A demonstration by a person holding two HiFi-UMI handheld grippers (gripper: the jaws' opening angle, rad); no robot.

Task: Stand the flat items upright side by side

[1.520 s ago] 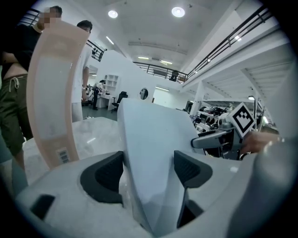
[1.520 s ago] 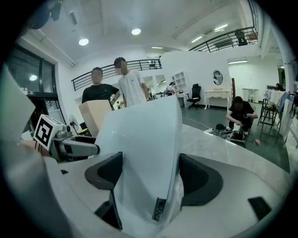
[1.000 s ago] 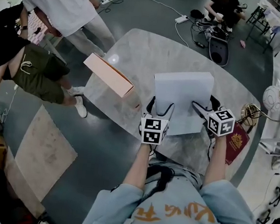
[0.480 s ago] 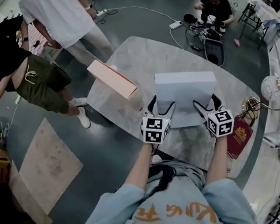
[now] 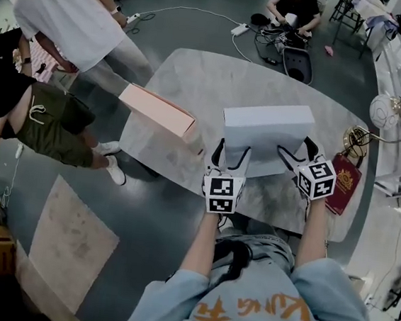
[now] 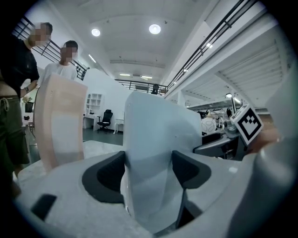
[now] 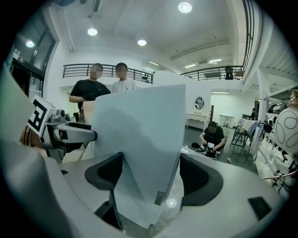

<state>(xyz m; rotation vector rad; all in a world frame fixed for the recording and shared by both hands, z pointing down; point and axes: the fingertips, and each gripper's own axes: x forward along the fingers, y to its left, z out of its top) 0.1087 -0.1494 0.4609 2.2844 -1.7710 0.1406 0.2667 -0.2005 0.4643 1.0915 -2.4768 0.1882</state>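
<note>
Head view: both the left gripper, jaws just tightened, and right gripper clamp the white box upright by the near edge of the table; next, probably, set it beside the pink box at the left edge.

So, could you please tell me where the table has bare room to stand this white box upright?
The widest bare marble on the table lies beyond the white box, up to the far edge. A narrower strip is free between it and the pink box. The right end is crowded with the red booklet and a wire ornament.
</note>
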